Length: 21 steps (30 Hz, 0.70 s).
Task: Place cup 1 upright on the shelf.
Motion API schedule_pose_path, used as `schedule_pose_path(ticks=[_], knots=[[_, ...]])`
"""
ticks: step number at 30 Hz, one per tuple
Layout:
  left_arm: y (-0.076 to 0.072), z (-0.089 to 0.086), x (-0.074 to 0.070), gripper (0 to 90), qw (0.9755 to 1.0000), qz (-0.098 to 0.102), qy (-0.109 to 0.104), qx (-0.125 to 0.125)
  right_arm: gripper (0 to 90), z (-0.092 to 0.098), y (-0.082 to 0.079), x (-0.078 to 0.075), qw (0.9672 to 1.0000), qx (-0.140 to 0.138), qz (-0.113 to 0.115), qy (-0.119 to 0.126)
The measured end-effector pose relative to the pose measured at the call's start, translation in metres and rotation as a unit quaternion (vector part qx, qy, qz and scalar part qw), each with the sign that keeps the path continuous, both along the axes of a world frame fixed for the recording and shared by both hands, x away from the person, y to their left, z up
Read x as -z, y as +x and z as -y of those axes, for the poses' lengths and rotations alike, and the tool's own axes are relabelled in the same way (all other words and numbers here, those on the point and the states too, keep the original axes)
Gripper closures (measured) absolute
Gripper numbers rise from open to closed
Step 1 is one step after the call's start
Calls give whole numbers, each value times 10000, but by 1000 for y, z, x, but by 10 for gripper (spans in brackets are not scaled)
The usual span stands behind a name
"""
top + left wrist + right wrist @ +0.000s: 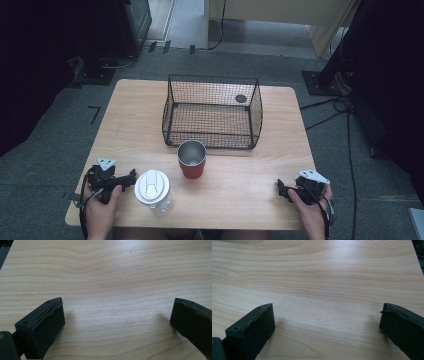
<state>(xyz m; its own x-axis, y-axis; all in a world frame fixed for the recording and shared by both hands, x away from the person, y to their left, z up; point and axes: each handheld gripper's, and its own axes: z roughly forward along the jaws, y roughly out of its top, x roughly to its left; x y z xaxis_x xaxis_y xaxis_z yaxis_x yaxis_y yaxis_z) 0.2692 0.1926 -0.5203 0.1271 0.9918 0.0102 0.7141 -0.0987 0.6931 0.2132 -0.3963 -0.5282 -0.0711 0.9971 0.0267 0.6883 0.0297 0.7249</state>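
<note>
A red cup (192, 159) with a shiny metal inside stands upright near the middle of the wooden table (240, 192), just in front of a black wire basket (212, 111). Left of the cup stands a clear bottle with a white lid (153, 190). My left gripper (131, 174) rests at the front left, close beside that bottle, jaws wide apart over bare wood (117, 312). At the front right corner my right gripper (281, 190) rests in a hand, open as well, with nothing between its jaws (327, 315).
The wire basket holds nothing and its open top faces up. Dark stands and cables lie on the grey floor (340, 107) to the right of the table. Bare wood stretches between the cup and the right gripper.
</note>
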Motion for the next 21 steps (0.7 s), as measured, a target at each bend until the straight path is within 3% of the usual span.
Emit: schedule_pose_path(ticks=[12, 21], knots=[[0, 0, 0, 0, 10000, 1, 0, 0, 0, -22, -7, -18, 9978, -245, 456, 425], [0, 0, 0, 0, 10000, 1, 3, 0, 0, -42, -6, -30, 9962, -485, 537, 487]])
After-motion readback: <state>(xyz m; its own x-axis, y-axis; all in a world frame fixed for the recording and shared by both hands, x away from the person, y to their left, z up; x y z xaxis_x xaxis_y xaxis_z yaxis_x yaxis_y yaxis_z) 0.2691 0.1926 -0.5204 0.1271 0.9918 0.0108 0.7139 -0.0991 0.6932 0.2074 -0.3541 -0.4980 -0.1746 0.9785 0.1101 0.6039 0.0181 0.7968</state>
